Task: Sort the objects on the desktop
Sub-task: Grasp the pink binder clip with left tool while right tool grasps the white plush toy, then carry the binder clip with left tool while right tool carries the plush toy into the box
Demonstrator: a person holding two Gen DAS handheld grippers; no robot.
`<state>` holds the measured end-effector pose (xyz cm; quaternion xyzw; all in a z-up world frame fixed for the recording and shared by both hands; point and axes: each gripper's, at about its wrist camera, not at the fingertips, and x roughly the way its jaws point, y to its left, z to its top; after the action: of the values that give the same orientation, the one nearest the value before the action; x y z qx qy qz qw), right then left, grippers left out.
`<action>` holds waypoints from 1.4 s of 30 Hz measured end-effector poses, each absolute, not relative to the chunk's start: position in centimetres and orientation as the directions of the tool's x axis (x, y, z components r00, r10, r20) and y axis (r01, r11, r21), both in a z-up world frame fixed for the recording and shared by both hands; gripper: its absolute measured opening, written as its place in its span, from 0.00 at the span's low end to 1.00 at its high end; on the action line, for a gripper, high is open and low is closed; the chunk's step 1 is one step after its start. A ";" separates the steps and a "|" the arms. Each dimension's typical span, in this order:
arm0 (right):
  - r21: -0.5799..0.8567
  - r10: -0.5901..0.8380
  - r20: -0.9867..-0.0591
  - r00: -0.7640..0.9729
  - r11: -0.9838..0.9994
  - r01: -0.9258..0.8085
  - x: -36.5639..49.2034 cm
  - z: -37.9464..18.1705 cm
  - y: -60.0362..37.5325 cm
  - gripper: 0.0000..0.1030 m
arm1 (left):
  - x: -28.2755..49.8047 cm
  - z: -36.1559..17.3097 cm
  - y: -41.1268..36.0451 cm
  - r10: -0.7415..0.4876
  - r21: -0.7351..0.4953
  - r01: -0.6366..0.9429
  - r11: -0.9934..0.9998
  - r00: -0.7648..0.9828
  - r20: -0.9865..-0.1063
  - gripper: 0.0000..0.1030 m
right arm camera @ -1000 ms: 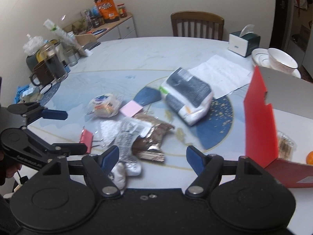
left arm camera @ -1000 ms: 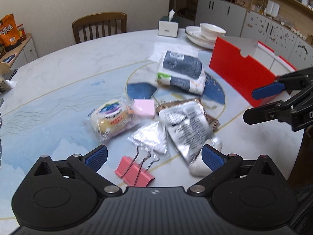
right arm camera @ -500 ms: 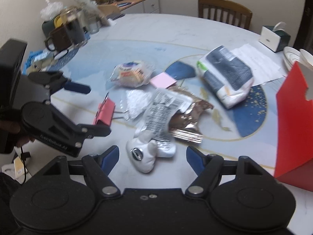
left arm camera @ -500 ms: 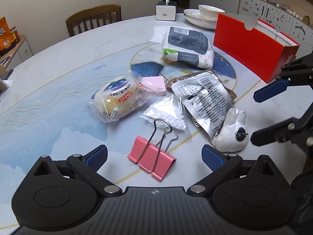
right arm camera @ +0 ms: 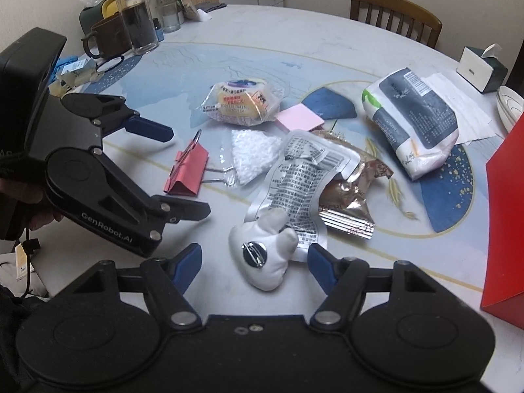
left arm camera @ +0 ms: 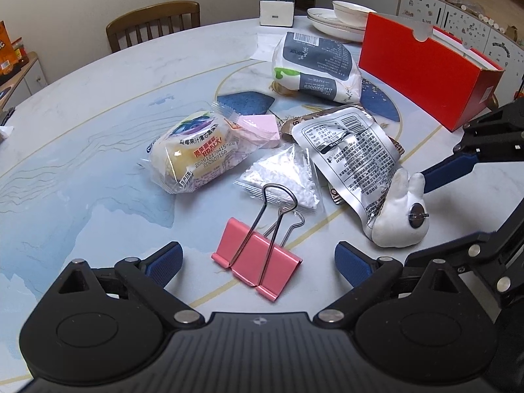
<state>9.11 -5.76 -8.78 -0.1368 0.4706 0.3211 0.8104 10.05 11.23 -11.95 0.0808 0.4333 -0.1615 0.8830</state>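
Observation:
A pink binder clip [left arm camera: 257, 263] lies on the table between the open fingers of my left gripper [left arm camera: 258, 262]; it also shows in the right wrist view [right arm camera: 187, 172]. A white plush badge [right arm camera: 263, 255] lies between the open fingers of my right gripper [right arm camera: 253, 260], and shows in the left wrist view [left arm camera: 401, 219]. Behind lie a wrapped cake [left arm camera: 193, 154], pink sticky notes [left arm camera: 258, 129], a clear packet of white granules [left arm camera: 285, 177], a silver snack bag [left arm camera: 350, 150] over a brown wrapper [right arm camera: 347, 196], and a tissue pack [left arm camera: 314, 68].
A red box [left arm camera: 422, 68] stands at the right. Bowls and plates [left arm camera: 340, 16] and a tissue box [left arm camera: 276, 8] sit at the far edge. Jars and mugs [right arm camera: 131, 29] crowd the table's left side in the right wrist view. A chair [left arm camera: 154, 23] stands behind.
Both grippers have come down and closer to the clutter. The binder clip now lies between my left fingers, the plush badge between my right fingers.

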 end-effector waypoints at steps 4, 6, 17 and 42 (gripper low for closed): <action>0.074 0.385 -0.855 0.346 0.753 -0.654 9.1 -9.1 -5.5 0.58 | 10.1 -12.0 11.3 -0.225 -0.010 0.357 0.934 0.565 -0.794 0.86; 0.073 0.381 -0.859 0.341 0.752 -0.655 9.2 -9.3 -5.4 0.52 | 10.1 -12.0 11.3 -0.222 -0.012 0.354 0.935 0.561 -0.797 0.85; 0.065 0.369 -0.861 0.349 0.763 -0.644 9.6 -9.7 -5.3 0.47 | 10.1 -11.7 11.0 -0.202 0.007 0.345 0.938 0.566 -0.799 0.63; 0.111 0.415 -0.834 0.362 0.771 -0.627 8.8 -8.0 -8.3 0.36 | 7.2 -10.3 9.9 -0.214 -0.051 0.304 0.951 0.531 -0.820 0.56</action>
<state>8.83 -8.27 -7.99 -0.1136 0.4661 0.3186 0.8175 7.21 9.87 -10.27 0.0491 0.4610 -0.1482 0.8735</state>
